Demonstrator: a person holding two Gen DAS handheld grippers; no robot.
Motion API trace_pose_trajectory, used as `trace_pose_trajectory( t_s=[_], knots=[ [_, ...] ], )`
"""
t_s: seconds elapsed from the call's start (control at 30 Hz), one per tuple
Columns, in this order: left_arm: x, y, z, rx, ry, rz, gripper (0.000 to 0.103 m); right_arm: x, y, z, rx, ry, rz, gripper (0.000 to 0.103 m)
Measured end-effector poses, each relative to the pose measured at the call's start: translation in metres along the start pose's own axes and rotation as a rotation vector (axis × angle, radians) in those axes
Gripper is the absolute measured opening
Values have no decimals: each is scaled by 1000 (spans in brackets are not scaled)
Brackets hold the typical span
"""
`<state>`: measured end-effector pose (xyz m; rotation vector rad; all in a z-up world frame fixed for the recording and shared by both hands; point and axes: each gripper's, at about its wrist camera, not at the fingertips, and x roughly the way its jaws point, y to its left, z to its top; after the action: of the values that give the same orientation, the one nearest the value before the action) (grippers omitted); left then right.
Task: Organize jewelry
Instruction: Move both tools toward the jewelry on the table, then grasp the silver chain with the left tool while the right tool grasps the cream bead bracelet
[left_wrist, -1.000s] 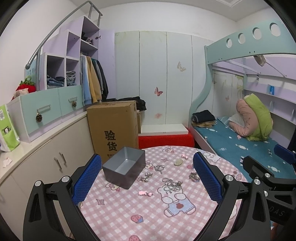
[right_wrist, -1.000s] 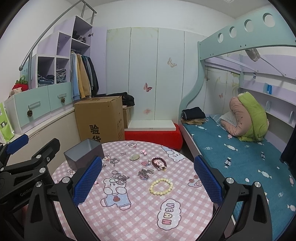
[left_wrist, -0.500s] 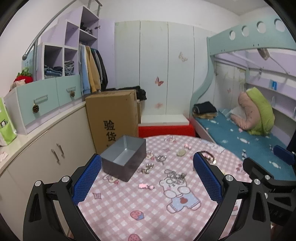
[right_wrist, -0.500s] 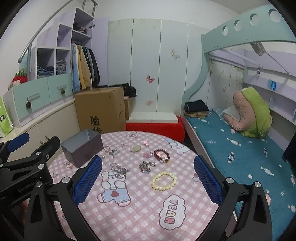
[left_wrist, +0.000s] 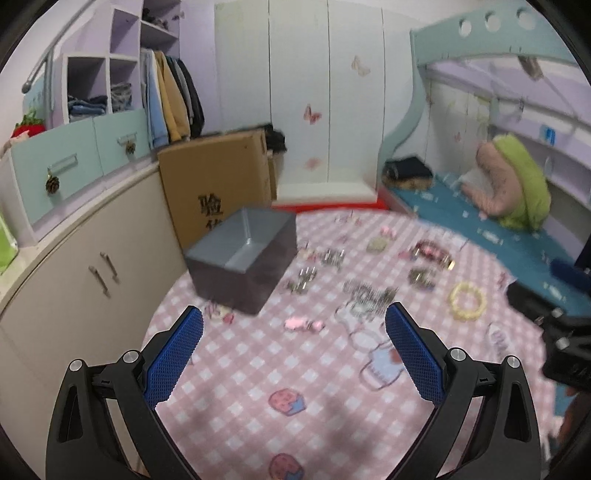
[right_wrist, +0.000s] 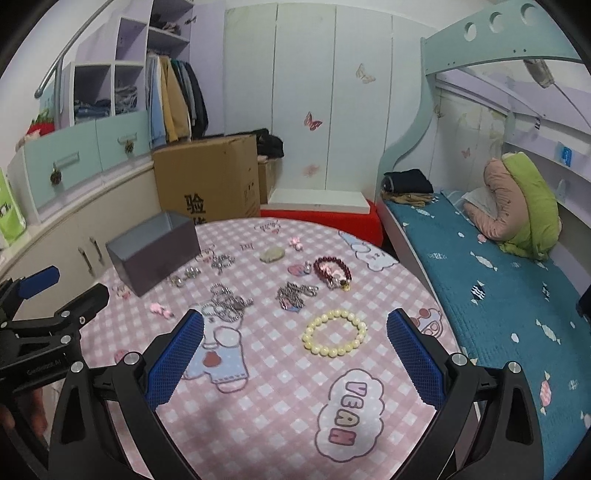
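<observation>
Nothing is sorted yet, as far as I can judge: the grey box (right_wrist: 153, 253) at the far left of my round counter (right_wrist: 280, 417) looks empty inside, and every piece lies loose on the pink checked cloth. Both my left gripper (left_wrist: 293, 350) and my right gripper (right_wrist: 295, 350) hover above the counter with jaws spread wide, holding nothing. The room around is a bedroom: a bunk bed (right_wrist: 480, 266) on the right, a cardboard carton (right_wrist: 210, 177) behind the box. On the cloth lie the cream bead bracelet (right_wrist: 334, 333) nearest my right jaws, a dark red bracelet (right_wrist: 332, 272), tangled silver chains (right_wrist: 225, 304) and small pink clips (right_wrist: 161, 309).
</observation>
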<state>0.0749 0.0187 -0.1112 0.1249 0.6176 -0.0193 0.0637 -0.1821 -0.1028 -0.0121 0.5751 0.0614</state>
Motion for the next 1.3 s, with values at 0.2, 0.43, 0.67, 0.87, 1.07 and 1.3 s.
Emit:
trace_pose_trajectory(
  t_s=[0.2,0.43,0.67,0.87,1.07,1.3],
  knots=[
    [30,-13,4,-35,104,-77,96,18,-15,-13,2,46,-65,97],
    [79,-54,21,71,180,-94,96,49,-41,-19,44,135,-91,97],
    [127,-82,31,107,246,-83,96,78,-67,-21,88,194,-105,97],
    [153,-91,34,115,277,-54,96,98,-81,-23,123,250,-91,97],
    [164,-90,33,111,305,-46,51,110,-80,-22,113,272,-71,97],
    [158,-83,30,109,314,-98,17,118,-82,-14,113,270,-59,97]
  ],
)
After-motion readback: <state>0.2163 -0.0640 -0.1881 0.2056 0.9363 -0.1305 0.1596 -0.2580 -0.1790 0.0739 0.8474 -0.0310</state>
